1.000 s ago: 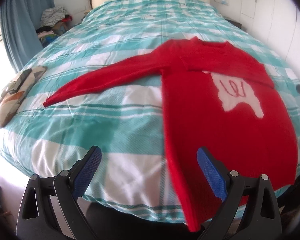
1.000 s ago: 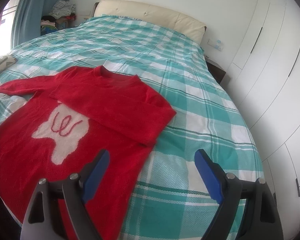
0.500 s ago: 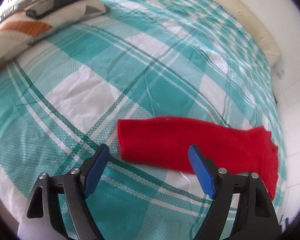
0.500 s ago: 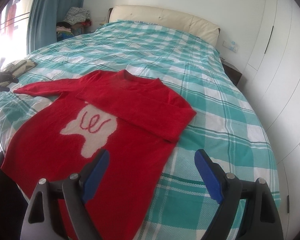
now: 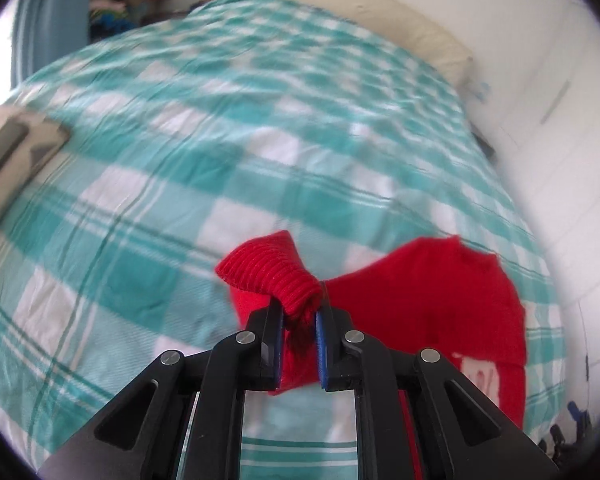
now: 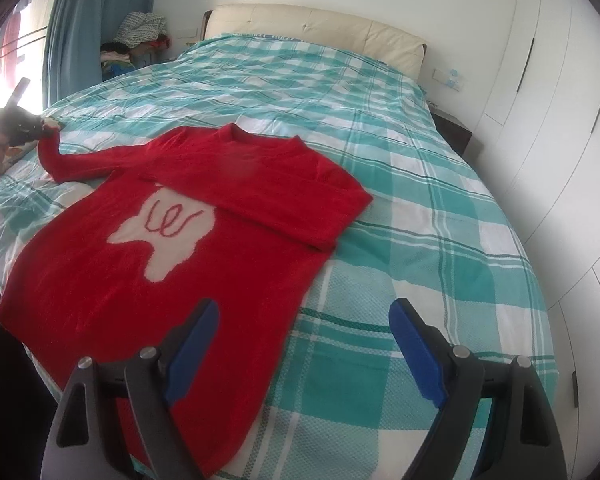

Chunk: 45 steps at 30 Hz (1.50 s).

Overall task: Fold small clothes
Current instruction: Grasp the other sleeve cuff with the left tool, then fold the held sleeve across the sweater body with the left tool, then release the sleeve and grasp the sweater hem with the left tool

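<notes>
A red sweater (image 6: 172, 248) with a white tooth patch lies flat on the teal checked bed (image 6: 420, 240). One sleeve is folded across its chest; the other sleeve (image 6: 80, 160) stretches out to the left. My left gripper (image 5: 300, 316) is closing its jaws on the ribbed cuff (image 5: 268, 272) of that outstretched sleeve, with the knit bunched between the blue pads and lifted off the bed. In the right wrist view the left gripper (image 6: 22, 130) shows at the far left with the cuff. My right gripper (image 6: 304, 344) is open above the sweater's hem, holding nothing.
A patterned cushion (image 5: 8, 152) with a dark flat object on it lies at the bed's left edge. A cream headboard (image 6: 320, 28) and white wardrobe doors (image 6: 560, 120) bound the far and right sides. A clothes pile (image 6: 140, 36) sits beside the blue curtain (image 6: 80, 28).
The left gripper swept left to the outstretched sleeve's end, shut on the cuff and raised it. The right gripper pulled back slightly and stayed open.
</notes>
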Motion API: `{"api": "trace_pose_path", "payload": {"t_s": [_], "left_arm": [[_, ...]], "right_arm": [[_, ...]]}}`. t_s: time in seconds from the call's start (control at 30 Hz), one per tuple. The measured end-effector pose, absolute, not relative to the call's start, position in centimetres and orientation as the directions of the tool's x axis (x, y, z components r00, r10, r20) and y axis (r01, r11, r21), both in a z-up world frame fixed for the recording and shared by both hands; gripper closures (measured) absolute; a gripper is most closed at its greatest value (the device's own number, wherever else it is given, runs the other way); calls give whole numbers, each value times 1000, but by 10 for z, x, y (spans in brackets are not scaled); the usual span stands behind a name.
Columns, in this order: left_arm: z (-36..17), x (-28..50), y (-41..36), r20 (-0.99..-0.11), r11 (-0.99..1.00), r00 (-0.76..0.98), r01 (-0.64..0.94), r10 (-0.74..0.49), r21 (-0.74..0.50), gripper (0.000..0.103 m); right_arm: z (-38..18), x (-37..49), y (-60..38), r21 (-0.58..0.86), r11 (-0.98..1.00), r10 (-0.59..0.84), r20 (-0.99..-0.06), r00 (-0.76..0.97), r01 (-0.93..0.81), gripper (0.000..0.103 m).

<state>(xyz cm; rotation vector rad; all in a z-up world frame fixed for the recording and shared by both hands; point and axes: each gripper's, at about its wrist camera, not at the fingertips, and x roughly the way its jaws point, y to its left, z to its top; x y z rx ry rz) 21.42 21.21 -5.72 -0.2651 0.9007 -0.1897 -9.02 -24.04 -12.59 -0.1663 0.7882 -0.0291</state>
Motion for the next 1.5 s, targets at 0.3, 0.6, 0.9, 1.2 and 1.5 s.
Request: {"api": "trace_pose_path", "payload": {"t_s": [0.3, 0.6, 0.9, 1.2, 1.5], "left_arm": [[1, 230, -14, -705, 845, 506, 466, -497, -262, 92], [-85, 225, -117, -792, 802, 371, 550, -485, -233, 32], [-100, 160, -35, -830, 854, 426, 509, -359, -108, 15], [-164, 40, 83, -884, 948, 378, 261, -275, -183, 17], [-176, -12, 71, -885, 941, 361, 273, -294, -201, 96]], "right_arm": [[-126, -96, -261, -100, 995, -82, -697, 713, 17, 17], [-134, -109, -289, -59, 994, -104, -714, 693, 87, 17], [-152, -107, -311, 77, 989, -29, -749, 662, 130, 17], [-206, -114, -290, 455, 890, 400, -753, 523, -27, 17], [-244, -120, -260, 626, 777, 606, -714, 351, -70, 90]]}}
